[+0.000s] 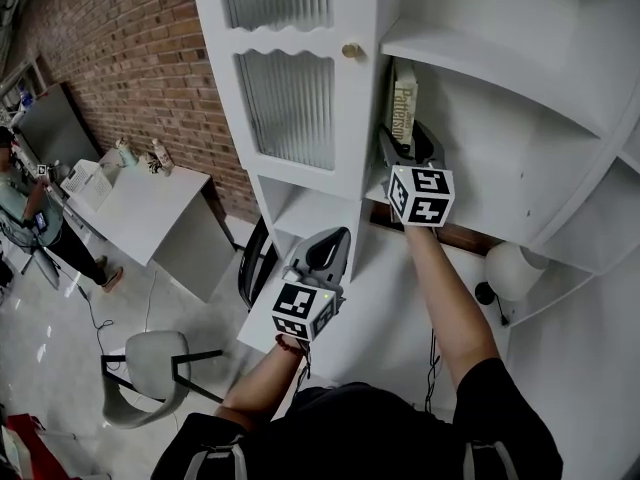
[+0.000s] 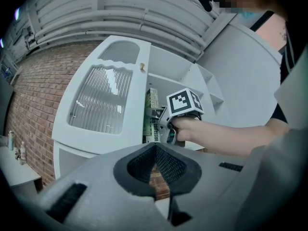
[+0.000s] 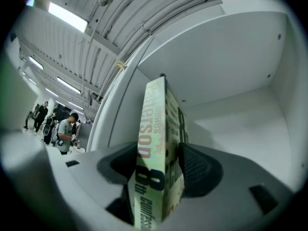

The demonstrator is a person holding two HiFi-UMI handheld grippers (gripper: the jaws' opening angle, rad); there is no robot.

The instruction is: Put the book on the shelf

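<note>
A pale green paperback book [image 1: 404, 108] stands upright at the left end of a compartment of the white shelf unit [image 1: 480, 183], against its side wall. My right gripper [image 1: 408, 144] reaches into that compartment with a jaw on either side of the book [image 3: 156, 143]. The right gripper [image 3: 161, 174] is open, and its pads stand slightly off the covers while the book rests on the shelf board [image 3: 240, 124]. My left gripper [image 1: 330, 240] hangs lower and to the left, in front of the unit, shut and empty. The left gripper view shows its tips [image 2: 155, 150] together and the book [image 2: 153, 110] beyond.
A ribbed-glass cabinet door [image 1: 290, 98] with a round knob [image 1: 351, 51] is just left of the book's compartment. A white globe lamp [image 1: 515, 268] sits on the desk below the shelves. A white table [image 1: 150, 213], a chair [image 1: 150, 368] and a person [image 1: 20, 208] are at the left.
</note>
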